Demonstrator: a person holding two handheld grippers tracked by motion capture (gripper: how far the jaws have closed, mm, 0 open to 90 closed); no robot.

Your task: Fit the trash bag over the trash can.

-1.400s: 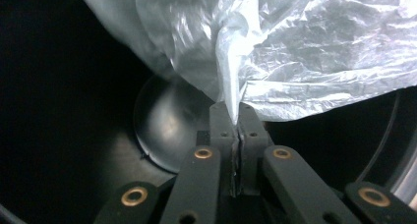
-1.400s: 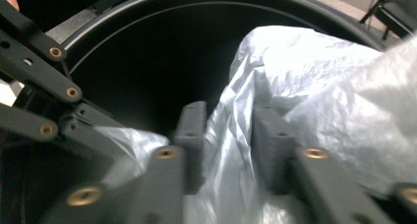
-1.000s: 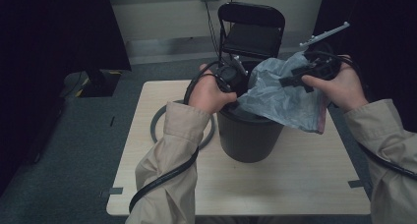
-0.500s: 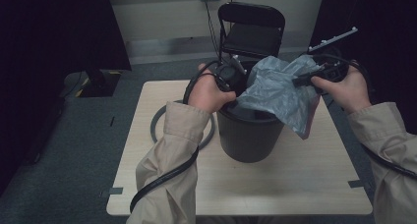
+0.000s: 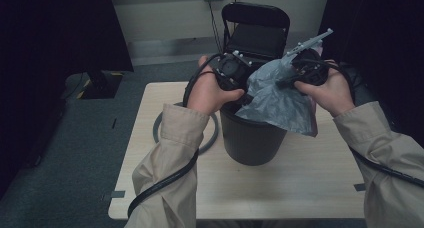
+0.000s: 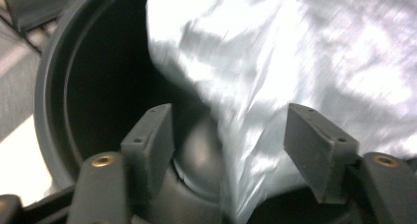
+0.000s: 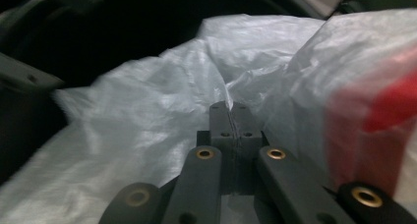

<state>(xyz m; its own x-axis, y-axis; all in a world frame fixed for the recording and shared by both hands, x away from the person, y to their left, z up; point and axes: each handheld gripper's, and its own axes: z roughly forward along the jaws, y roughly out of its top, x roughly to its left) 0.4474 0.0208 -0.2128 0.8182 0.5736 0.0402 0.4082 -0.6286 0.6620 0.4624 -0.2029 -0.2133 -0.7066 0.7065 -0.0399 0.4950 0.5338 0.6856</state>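
Tabletop bin, crinkled translucent-grey liner bag.

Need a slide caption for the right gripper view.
Right gripper shut on a white plastic bag held over the dark bin.

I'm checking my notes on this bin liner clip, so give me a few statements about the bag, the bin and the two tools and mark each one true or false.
1. The right tool is shut on the plastic bag. True.
2. The left tool is clamped on the bag. False: its jaws stand open, with the bag's edge between them.
3. The black bin stands upright on the table. True.
4. The bag lies wholly inside the bin. False: it is held above the rim and drapes over the bin's right side.
5. A grey ring lies on the table left of the bin. True.
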